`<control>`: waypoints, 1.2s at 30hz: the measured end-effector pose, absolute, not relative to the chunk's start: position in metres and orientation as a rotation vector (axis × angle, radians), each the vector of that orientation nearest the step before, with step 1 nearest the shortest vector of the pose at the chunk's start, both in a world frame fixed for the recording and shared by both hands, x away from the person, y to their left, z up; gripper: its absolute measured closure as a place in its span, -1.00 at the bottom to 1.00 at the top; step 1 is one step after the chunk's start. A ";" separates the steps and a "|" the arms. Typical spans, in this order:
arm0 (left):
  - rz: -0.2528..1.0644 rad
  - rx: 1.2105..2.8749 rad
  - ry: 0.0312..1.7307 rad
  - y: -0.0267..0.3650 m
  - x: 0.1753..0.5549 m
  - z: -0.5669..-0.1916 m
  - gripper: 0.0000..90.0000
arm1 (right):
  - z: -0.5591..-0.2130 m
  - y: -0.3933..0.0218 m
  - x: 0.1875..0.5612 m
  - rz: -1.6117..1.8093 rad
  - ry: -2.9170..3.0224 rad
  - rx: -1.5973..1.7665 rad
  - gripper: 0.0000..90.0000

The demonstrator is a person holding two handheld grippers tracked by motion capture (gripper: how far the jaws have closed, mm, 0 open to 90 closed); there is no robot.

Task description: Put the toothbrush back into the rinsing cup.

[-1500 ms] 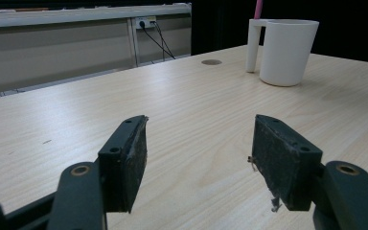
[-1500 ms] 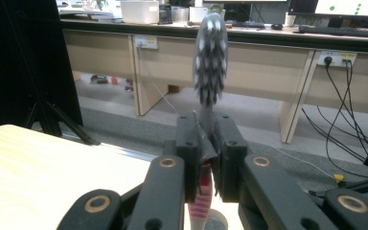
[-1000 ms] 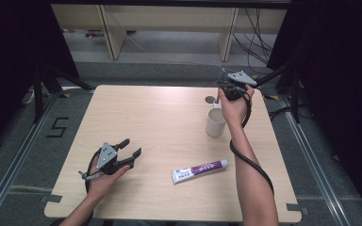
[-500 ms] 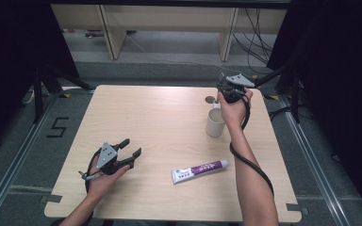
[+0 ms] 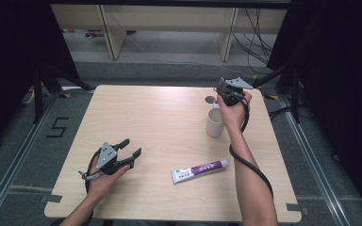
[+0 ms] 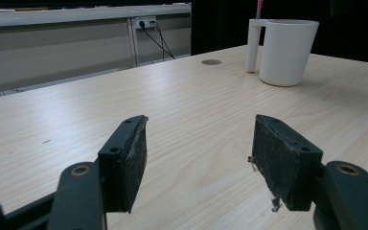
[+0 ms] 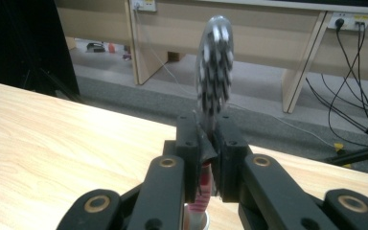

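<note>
High view: right claw (image 5: 227, 89) over white mug (image 5: 214, 122) near desk (image 5: 151, 122) far right edge; toothpaste tube (image 5: 200, 170) lies untouched toward near edge. Left gripper view: left claw (image 6: 199, 151) open, empty, idle. Right gripper view: right claw clamped on toothbrush (image 7: 214, 91), handle end in the mug below; judged mid-transfer, release or lift-out remaining.

Taped "5" on the floor (image 5: 56, 127)
</note>
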State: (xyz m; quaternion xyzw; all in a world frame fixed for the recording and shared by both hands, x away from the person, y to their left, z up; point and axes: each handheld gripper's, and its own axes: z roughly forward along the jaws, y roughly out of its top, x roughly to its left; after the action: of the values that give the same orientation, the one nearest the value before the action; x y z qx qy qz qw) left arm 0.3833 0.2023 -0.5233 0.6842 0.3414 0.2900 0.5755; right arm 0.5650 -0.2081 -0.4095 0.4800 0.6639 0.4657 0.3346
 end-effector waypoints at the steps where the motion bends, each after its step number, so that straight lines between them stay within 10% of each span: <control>1: 0.679 1.601 0.800 0.202 0.383 -0.523 -0.18 | -0.411 -0.209 0.566 1.212 1.730 1.243 0.85; 36: 0.679 1.603 0.800 0.202 0.383 -0.523 -0.18 | -0.430 -0.209 0.570 1.145 1.805 1.291 0.84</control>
State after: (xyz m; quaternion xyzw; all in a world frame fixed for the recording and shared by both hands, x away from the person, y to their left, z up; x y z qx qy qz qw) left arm 0.3833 0.2022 -0.5233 0.6846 0.3414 0.2900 0.5751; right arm 0.5697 -0.2091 -0.4297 0.4905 0.6855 0.4349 0.3166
